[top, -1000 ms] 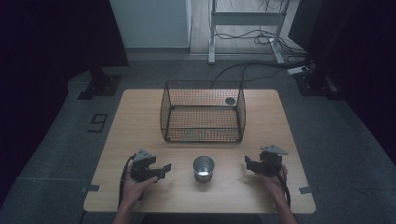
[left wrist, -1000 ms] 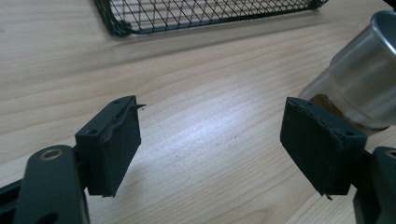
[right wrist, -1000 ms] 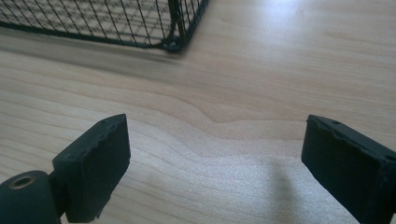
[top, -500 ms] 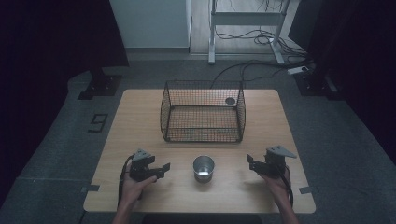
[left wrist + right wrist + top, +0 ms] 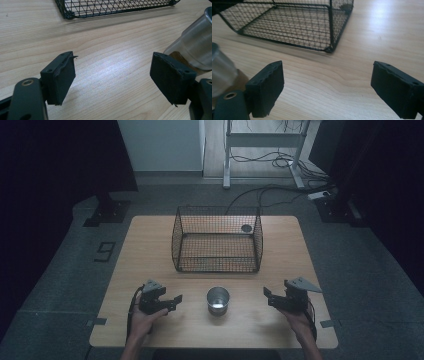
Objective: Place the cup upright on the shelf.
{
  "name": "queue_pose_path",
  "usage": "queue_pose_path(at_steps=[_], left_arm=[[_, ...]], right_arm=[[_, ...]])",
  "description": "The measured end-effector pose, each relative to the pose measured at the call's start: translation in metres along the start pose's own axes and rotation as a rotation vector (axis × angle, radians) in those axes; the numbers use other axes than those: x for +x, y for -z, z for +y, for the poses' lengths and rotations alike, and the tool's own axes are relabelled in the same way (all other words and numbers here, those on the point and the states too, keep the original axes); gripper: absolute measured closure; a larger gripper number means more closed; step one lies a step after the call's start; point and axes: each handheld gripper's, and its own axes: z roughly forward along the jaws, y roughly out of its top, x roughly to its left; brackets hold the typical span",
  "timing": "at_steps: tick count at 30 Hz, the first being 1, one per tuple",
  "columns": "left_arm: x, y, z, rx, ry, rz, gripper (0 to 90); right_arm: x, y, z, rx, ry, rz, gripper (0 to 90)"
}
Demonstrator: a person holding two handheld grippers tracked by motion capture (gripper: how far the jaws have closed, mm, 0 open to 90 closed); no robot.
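Observation:
A small shiny metal cup (image 5: pixel 218 300) stands upright near the front middle of the wooden table (image 5: pixel 150 245). Left of it, a hand holds my left gripper (image 5: pixel 175 301) open, its jaws pointing toward the cup. In the left gripper view the cup (image 5: pixel 197 47) is at the right edge, beyond the right jaw, with bare wood between the jaws of the left gripper (image 5: pixel 115 80). My right gripper (image 5: pixel 266 296) is open to the right of the cup. In the right gripper view the cup (image 5: pixel 222 72) shows blurred at the left, outside the jaws of the right gripper (image 5: pixel 327 87).
A black wire basket (image 5: pixel 218 240) stands behind the cup at the table's middle, with a small round dark thing (image 5: pixel 246 228) at its back right. Its near wire wall (image 5: pixel 112 7) (image 5: pixel 287 27) shows in both gripper views. Cables and a metal stand lie on the floor beyond.
My right gripper has shifted slightly to the right, away from the cup. The left gripper and the cup have stayed where they were.

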Motion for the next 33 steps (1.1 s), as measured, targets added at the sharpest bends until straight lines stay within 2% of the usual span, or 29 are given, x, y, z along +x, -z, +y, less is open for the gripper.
queue_pose_path(at_steps=[12,33], left_arm=[[-0.001,0.0,0.0,0.002,-0.003,-0.005,20.6],[0.001,0.004,0.001,-0.012,0.003,-0.004,20.7]], right_arm=[[0.03,0.009,0.012,-0.025,0.072,0.079,11.2],[0.066,0.004,0.022,-0.021,0.125,0.195,11.3]])
